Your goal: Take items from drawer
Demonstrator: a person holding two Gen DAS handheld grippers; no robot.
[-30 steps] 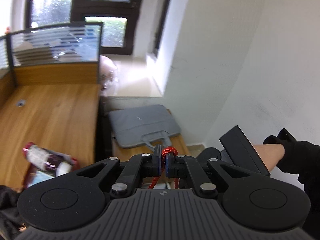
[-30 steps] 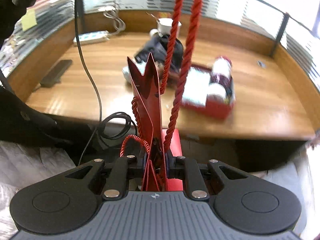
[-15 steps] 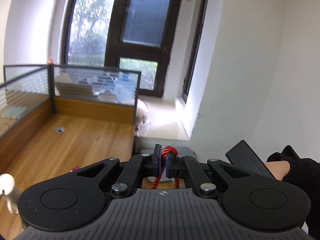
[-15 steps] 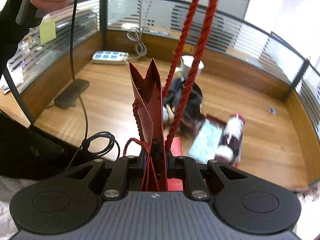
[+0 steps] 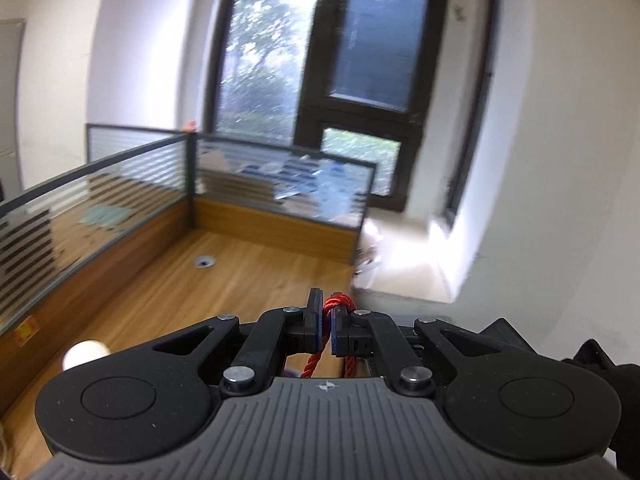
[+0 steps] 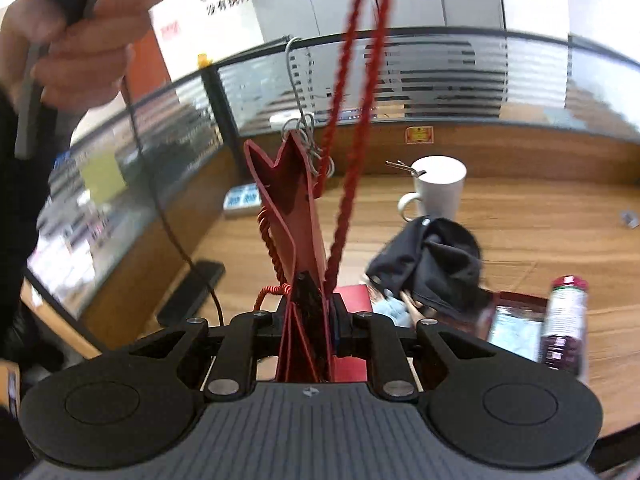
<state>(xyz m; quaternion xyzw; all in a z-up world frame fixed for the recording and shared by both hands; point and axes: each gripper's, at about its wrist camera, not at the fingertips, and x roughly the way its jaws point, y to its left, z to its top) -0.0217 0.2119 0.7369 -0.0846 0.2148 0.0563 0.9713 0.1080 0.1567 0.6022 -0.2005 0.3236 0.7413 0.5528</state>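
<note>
My left gripper (image 5: 327, 320) is shut on the red rope handle (image 5: 339, 303) of a red paper bag. The rope hangs down below the jaws. In the right wrist view the same rope (image 6: 352, 160) runs up to the black left gripper at the top edge, held by a person's hand (image 6: 88, 36). My right gripper (image 6: 316, 308) is shut on the folded red paper bag (image 6: 296, 216), which stands up from the jaws above the wooden desk (image 6: 540, 232). No drawer is in view.
On the desk are a white mug (image 6: 440, 188), a crumpled black cloth (image 6: 432, 264), a dark bottle (image 6: 564, 320) beside a red box (image 6: 516, 328), and a power strip (image 6: 242, 200). Glass partitions (image 5: 132, 184) edge the desk. A window (image 5: 360, 60) lies beyond.
Both grippers have risen and swung over the desk with the bag. The left view has tilted up from the grey laptop bag to the window. The mug and cloth are closer in the right view.
</note>
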